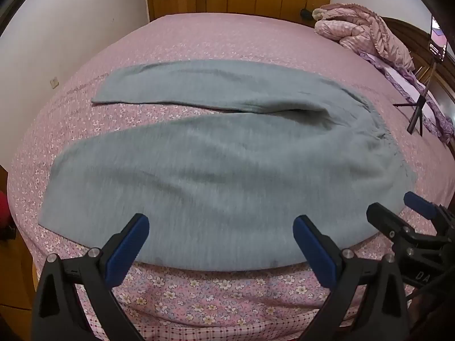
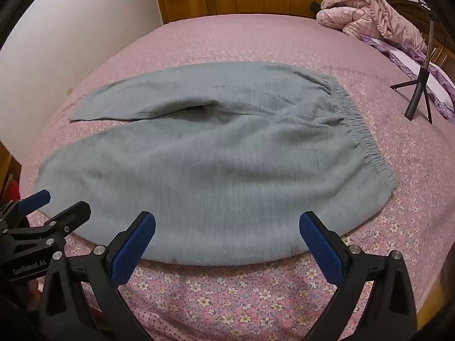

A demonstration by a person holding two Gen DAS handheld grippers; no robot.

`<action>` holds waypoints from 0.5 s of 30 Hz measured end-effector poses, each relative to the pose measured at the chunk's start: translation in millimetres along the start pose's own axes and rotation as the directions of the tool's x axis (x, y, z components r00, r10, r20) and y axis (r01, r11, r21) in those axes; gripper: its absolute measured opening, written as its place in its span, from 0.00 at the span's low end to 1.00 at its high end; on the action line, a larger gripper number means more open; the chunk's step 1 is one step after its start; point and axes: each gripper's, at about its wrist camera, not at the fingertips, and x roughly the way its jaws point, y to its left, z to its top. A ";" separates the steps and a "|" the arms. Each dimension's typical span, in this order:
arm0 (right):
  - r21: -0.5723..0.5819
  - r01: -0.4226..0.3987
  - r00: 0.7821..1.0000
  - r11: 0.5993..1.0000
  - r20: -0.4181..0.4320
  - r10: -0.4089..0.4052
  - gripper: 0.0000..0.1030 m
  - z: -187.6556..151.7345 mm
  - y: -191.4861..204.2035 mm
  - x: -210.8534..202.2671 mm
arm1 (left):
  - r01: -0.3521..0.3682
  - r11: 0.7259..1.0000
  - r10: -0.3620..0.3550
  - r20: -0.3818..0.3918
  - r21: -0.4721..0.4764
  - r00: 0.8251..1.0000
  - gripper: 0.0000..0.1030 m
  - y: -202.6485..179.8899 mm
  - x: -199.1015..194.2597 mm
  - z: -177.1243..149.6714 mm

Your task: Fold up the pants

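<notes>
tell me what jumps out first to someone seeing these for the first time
The grey-green pants dominate, spread flat across the middle of the pink floral bed, legs running left and the gathered waistband to the right. In front of them, at the bed's near edge, the left gripper and right gripper hover with jaws wide open, holding nothing. A rumpled pink quilt is heaped at the far right corner.

Bare bedsheet beyond the pants; tripod and quilt crowd the far right.
</notes>
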 end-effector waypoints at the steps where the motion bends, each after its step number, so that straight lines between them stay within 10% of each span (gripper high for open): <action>1: 0.001 0.001 1.000 1.000 -0.006 -0.001 1.00 0.7 0.1 0.1 | 0.000 1.000 0.000 -0.001 0.001 1.000 1.00 -0.1 -0.3 0.0; 15: 0.004 -0.004 1.000 1.000 -0.006 0.004 1.00 -2.4 -1.8 2.8 | -0.015 1.000 0.015 -0.012 0.006 1.000 1.00 -0.8 -0.1 2.3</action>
